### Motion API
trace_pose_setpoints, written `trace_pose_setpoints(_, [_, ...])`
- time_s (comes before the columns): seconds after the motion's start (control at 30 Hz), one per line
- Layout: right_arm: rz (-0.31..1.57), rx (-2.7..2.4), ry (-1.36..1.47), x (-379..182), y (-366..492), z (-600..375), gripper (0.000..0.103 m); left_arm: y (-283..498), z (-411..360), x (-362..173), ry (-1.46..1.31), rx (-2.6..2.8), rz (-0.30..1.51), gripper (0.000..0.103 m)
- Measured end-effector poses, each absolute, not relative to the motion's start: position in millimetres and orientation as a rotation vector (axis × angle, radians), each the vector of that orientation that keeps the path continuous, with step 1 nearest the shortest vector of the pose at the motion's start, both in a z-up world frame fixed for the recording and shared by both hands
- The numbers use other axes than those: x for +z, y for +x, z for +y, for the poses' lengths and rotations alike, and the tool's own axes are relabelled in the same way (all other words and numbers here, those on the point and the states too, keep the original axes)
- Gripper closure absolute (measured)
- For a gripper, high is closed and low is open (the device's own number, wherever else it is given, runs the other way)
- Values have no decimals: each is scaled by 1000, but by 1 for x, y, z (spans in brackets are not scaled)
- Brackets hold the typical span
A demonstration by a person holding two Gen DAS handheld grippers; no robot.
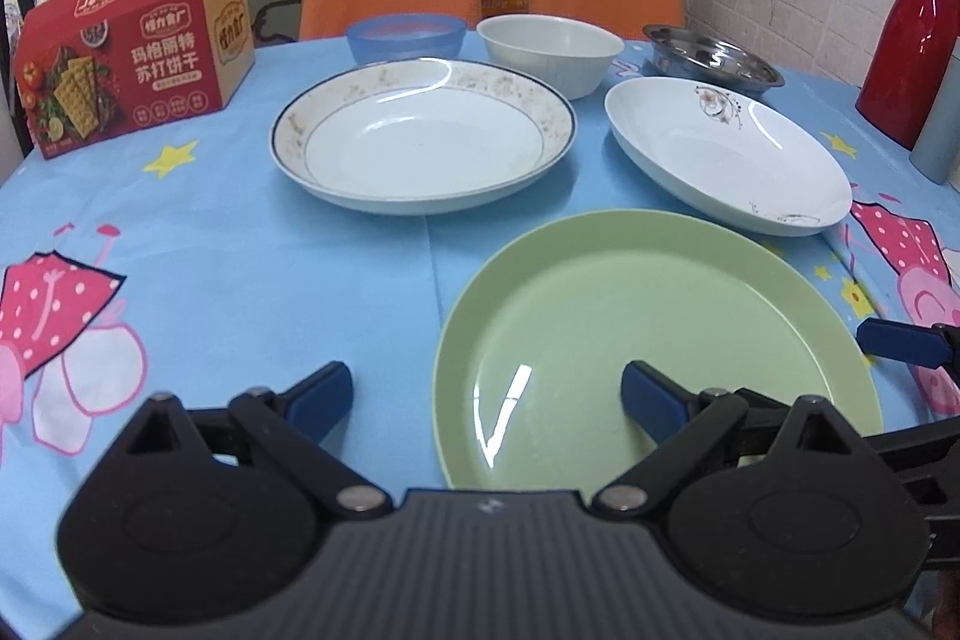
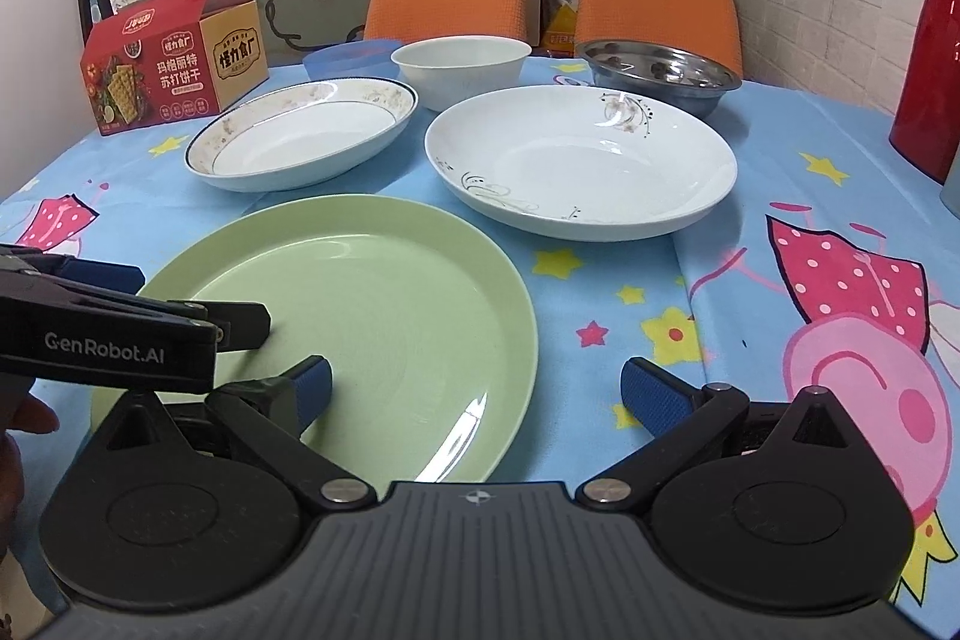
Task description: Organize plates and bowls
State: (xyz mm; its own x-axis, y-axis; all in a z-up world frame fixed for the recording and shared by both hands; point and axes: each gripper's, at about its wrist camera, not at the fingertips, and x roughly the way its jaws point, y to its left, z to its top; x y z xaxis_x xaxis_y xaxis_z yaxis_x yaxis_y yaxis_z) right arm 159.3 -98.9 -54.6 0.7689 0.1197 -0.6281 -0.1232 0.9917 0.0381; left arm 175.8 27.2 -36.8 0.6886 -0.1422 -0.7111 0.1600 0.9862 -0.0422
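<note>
Green plate (image 1: 654,346) lies flat at near edge of surface (image 1: 240,244), under both grippers. Left gripper (image 1: 486,394) jaws released, wide apart, grasping nothing; right gripper (image 2: 477,385) same. Behind: rimmed white plate (image 1: 423,133), floral white plate (image 1: 726,154). Farther back: blue bowl (image 1: 405,37), white bowl (image 1: 552,52), steel bowl (image 1: 714,61).

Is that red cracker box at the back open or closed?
Open. The red cracker box has its top flap lifted up and back, standing above the box body, in both wrist views. What is inside cannot be seen.
</note>
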Motion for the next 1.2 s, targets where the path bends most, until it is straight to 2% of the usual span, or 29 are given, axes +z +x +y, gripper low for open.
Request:
trace_pose_setpoints(0.57, [675, 174, -8, -51, 148, -94, 0, 168, 27, -35, 4, -217, 807, 10])
trace_pose_setpoints(0.6, [661, 192, -9, -52, 146, -92, 0, 167, 27, -35, 2, -221, 802, 13])
trace_pose_setpoints(0.67, [633, 186, -7, -54, 143, -88, 0, 165, 24, -33, 4, -240, 791, 34])
trace_pose_setpoints(0.7, [624, 180, -2, -54, 141, -87, 0, 164, 23, -32, 4, -249, 791, 40])
trace_pose_setpoints(0.77, [622, 157, 11, -53, 141, -88, 3, 164, 24, -31, -13, -241, 797, 45])
trace_pose_setpoints(0.8, [624, 151, 16, -53, 141, -88, 7, 163, 24, -30, -16, -243, 800, 50])
trace_pose_setpoints(1.0, [594, 166, 42, -41, 133, -72, 8, 152, 39, -17, -21, -193, 775, 51])
trace_pose_setpoints(1.2, [596, 292, 47, -39, 147, -28, 8, 150, 91, -15, -68, -74, 786, 51])
